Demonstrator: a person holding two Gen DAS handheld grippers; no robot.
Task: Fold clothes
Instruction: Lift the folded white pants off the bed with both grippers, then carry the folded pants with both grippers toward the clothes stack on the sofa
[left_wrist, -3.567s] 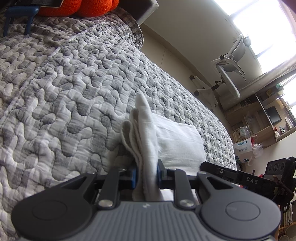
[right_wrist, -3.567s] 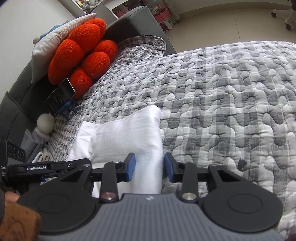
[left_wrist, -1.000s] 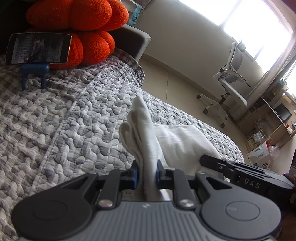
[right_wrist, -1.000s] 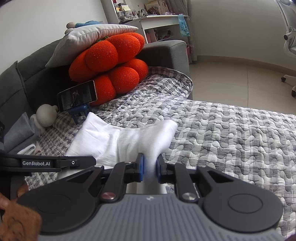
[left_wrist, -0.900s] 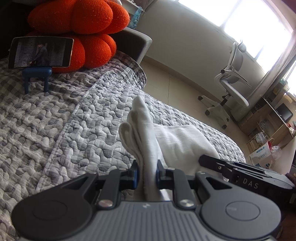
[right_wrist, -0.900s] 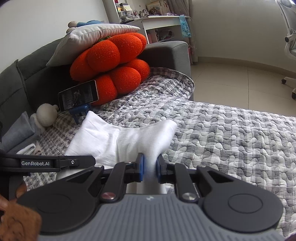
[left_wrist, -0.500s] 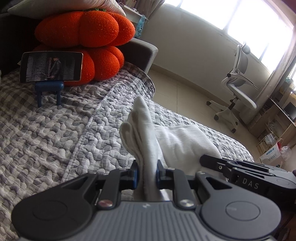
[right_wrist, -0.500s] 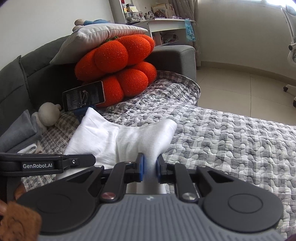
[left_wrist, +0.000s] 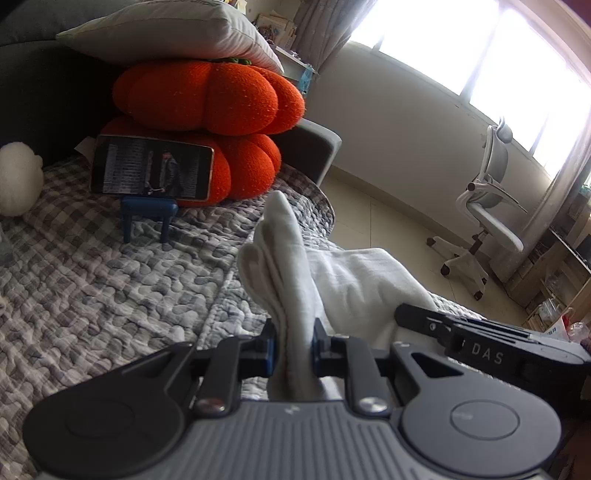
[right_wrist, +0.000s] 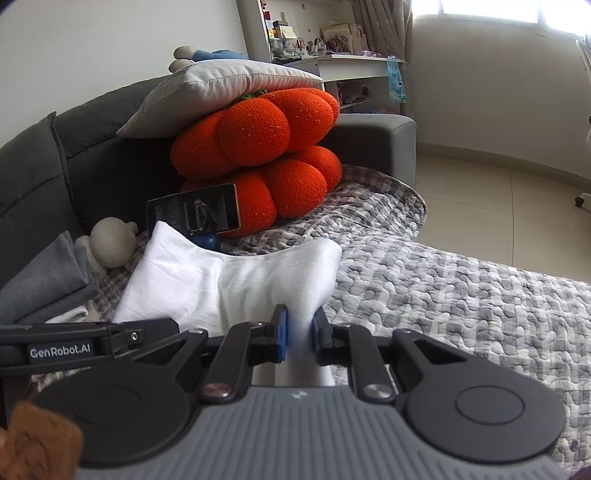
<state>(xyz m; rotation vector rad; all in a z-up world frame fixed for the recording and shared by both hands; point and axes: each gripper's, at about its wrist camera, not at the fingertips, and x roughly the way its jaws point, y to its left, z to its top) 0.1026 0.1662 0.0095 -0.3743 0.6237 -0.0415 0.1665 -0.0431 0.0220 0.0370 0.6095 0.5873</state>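
A folded white garment (left_wrist: 351, 280) (right_wrist: 207, 284) hangs between my two grippers above the grey quilted bedspread (left_wrist: 110, 280) (right_wrist: 461, 295). My left gripper (left_wrist: 293, 347) is shut on one bunched edge of it, which sticks up past the fingers. My right gripper (right_wrist: 298, 332) is shut on the opposite edge. Each gripper's body shows in the other's view, close alongside.
Orange pumpkin cushions (right_wrist: 266, 162) under a white pillow (right_wrist: 218, 92) lean on the dark sofa back. A phone (left_wrist: 151, 171) (right_wrist: 194, 212) stands on a blue stand. Folded grey clothes (right_wrist: 40, 284) and a plush toy (right_wrist: 110, 240) lie at left. An office chair (left_wrist: 487, 218) stands on the floor.
The right gripper, open 3.6 s ago, has shut on the garment. Both grippers have lifted it off the bedspread and carried it towards the cushions and phone.
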